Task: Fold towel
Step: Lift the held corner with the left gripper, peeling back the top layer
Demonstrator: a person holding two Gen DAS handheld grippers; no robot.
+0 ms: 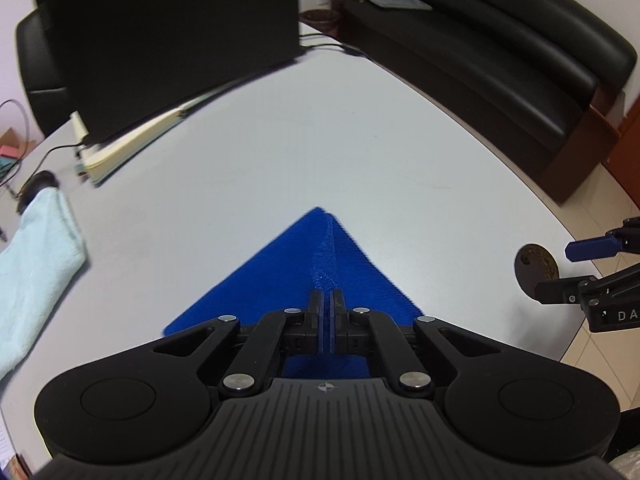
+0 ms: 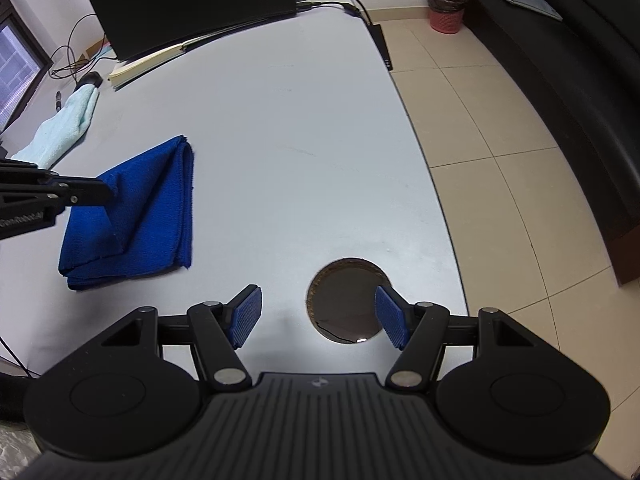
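In the left wrist view, the left tongs (image 1: 327, 300) are seen clenched on a raised corner of the blue towel (image 1: 280, 272), which spreads on the grey bench (image 1: 280, 140) toward twelve o'clock; a pale towel (image 1: 36, 264) lies at nine o'clock and a dark monitor (image 1: 168, 36) stands at eleven o'clock. In the right wrist view, the right tongs (image 2: 318, 316) are held released and empty above the bench (image 2: 300, 140), over a round cable hole (image 2: 348, 300) near its edge, while the blue towel (image 2: 136, 212), already doubled into several layers, is seen at nine o'clock, well apart, its upper layer lifted by the left tongs (image 2: 110, 190). It is judged that only the top layer may be pinched, so the stack could be dragged askew or the layers could be separated when the corner is carried over; with one corner held alone, the fold could be laid crooked.
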